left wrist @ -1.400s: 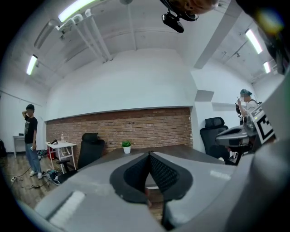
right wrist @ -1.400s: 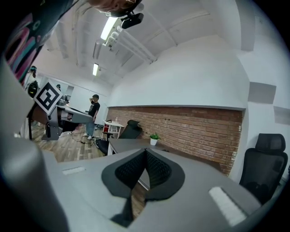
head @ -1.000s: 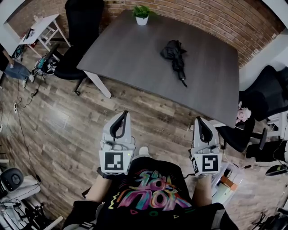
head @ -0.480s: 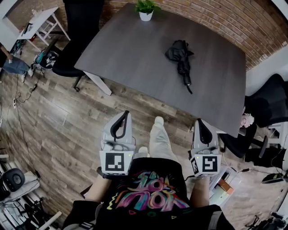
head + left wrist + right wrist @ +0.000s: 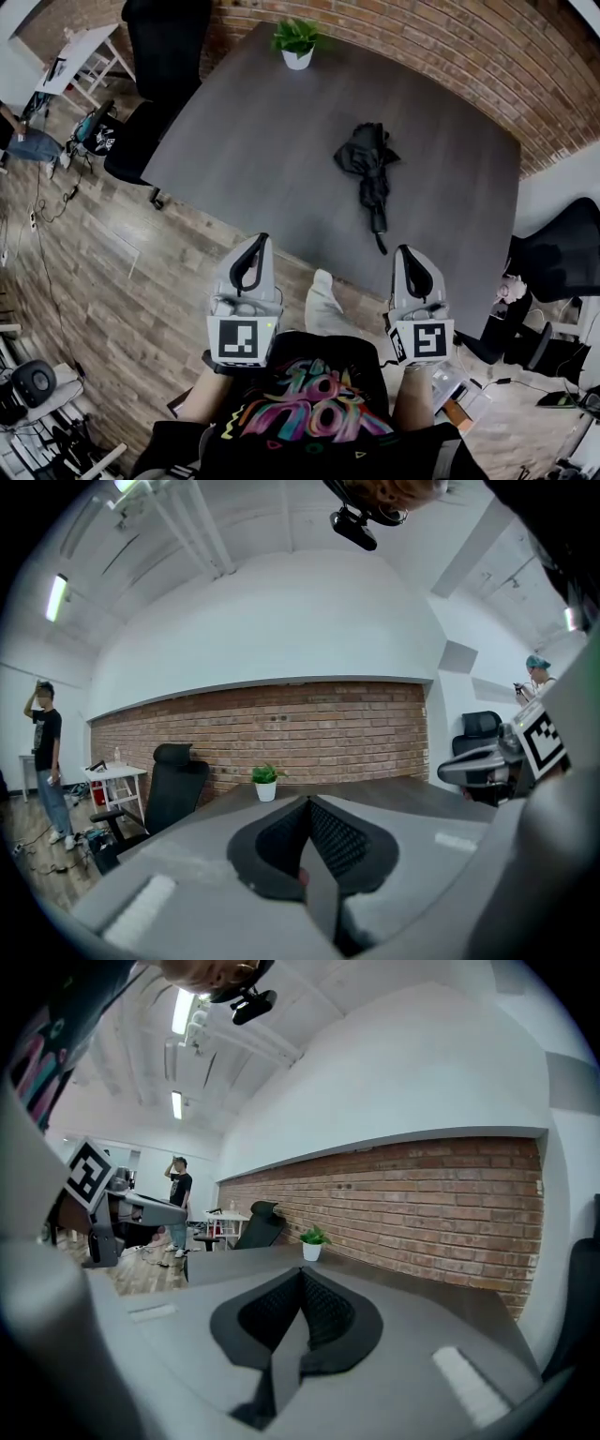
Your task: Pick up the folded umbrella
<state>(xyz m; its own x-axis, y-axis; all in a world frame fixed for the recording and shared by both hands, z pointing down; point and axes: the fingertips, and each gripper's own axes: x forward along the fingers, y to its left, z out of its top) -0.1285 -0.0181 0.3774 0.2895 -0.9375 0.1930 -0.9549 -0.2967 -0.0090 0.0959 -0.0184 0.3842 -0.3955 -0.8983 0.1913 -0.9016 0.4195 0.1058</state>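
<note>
The folded black umbrella (image 5: 367,169) lies on the dark grey table (image 5: 253,131), right of the middle, with its thin handle end (image 5: 380,246) toward me. In the head view my left gripper (image 5: 255,244) hangs over the table's near edge, well left of the umbrella. My right gripper (image 5: 410,253) hovers at that edge just right of the handle end. Both are shut and hold nothing. In the left gripper view the jaws (image 5: 307,803) meet, as do the jaws (image 5: 300,1274) in the right gripper view. Neither gripper view shows the umbrella.
A small potted plant (image 5: 297,42) stands at the table's far edge against the brick wall. A black office chair (image 5: 155,66) is at the table's left end, another (image 5: 562,267) at its right. A person (image 5: 45,761) stands far off to the left.
I have stepped up to the table. Both grippers have moved from over the wooden floor to the table's near edge, still shut. The umbrella has not moved on the table.
</note>
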